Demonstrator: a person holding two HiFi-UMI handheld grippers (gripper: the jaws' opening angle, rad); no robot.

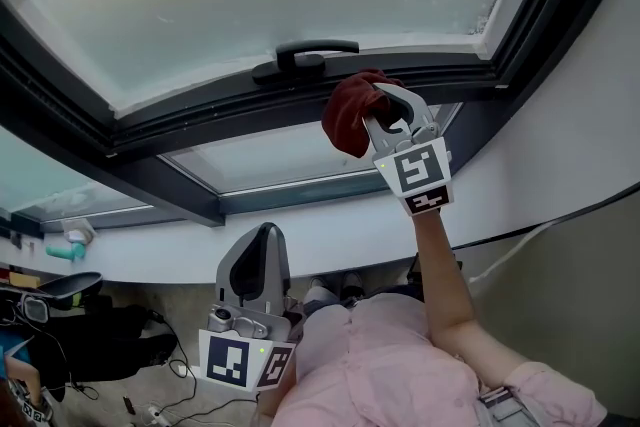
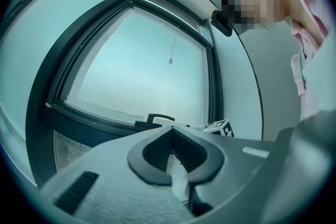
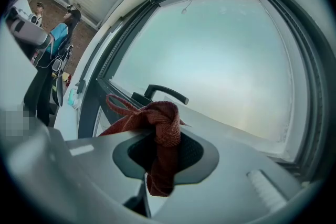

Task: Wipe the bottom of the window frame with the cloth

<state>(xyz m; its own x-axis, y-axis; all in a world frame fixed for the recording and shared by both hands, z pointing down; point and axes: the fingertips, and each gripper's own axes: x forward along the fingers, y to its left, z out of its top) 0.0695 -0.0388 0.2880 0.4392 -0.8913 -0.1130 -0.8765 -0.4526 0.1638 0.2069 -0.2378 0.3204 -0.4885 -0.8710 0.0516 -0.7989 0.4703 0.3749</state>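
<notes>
The red cloth is bunched at the bottom rail of the window frame, just to the right of the black handle. Your right gripper has its jaws clamped on the cloth. In the right gripper view a knotted wad of cloth sticks out past the tips and a tail hangs down between the jaws. No view shows for certain whether the wad touches the rail or sits just off it, so press in until you feel the fabric bear.

For a good wipe, lead with the wad, not the jaw tips. The fabric should be the only thing meeting the dark rail. Tilt the gripper so the bunch lies flat along the rail's top face, then draw it in one steady line. From here the rail runs a short way right to the corner by the white wall and much further left. The handle stands proud of the rail, so it will likely snag the loose loop of cloth. Lift over it or work round it instead of dragging through. Hold a firm squeeze, as a narrow tail in the jaws could slip under friction.

Your left gripper hangs low and near you, well apart from the window. Its jaws are closed with nothing between them, and it can stay there.
</notes>
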